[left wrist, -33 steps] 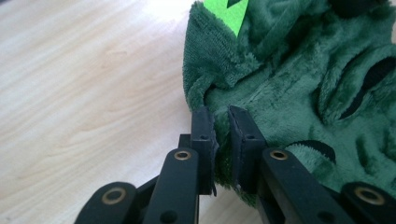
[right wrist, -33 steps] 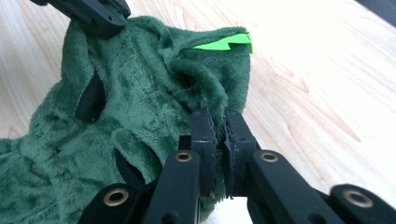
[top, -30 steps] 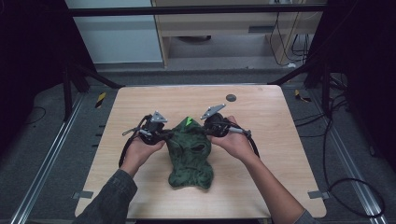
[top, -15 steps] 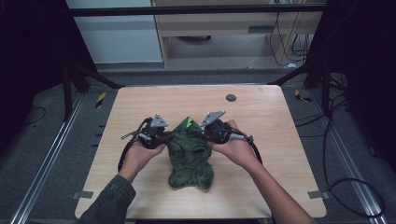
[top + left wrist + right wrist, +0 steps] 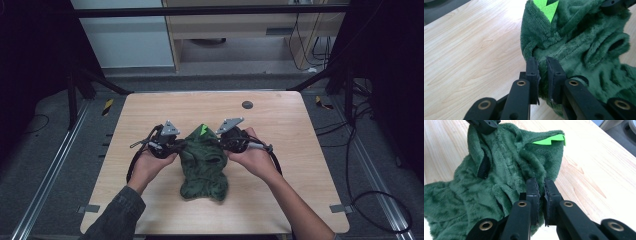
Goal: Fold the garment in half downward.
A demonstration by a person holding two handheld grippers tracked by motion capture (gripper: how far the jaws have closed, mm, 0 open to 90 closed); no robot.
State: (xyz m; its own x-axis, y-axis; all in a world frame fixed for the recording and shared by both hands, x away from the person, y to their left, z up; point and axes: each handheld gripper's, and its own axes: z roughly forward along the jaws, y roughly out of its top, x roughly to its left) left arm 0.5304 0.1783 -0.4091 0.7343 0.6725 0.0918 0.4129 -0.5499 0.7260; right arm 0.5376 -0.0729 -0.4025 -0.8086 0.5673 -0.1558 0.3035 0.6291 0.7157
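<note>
The green fleece garment (image 5: 202, 162) lies crumpled near the middle of the wooden table (image 5: 295, 125), between the two hands. The left gripper (image 5: 541, 72) pinches a fold of fleece at the garment's edge, its jaws pressed close with pile caught between them. The right gripper (image 5: 541, 191) likewise clamps a fold on the opposite side (its jaws nearly meet on the cloth). A bright green zigzag trim (image 5: 202, 131) shows at the garment's far end. A small dark disc (image 5: 247, 105) sits on the table well beyond it.

A light wooden tabletop (image 5: 150, 110) carried a crumpled green fleece garment (image 5: 202, 167) near its middle. A small dark round disc (image 5: 247, 105) lay near the far edge.
</note>
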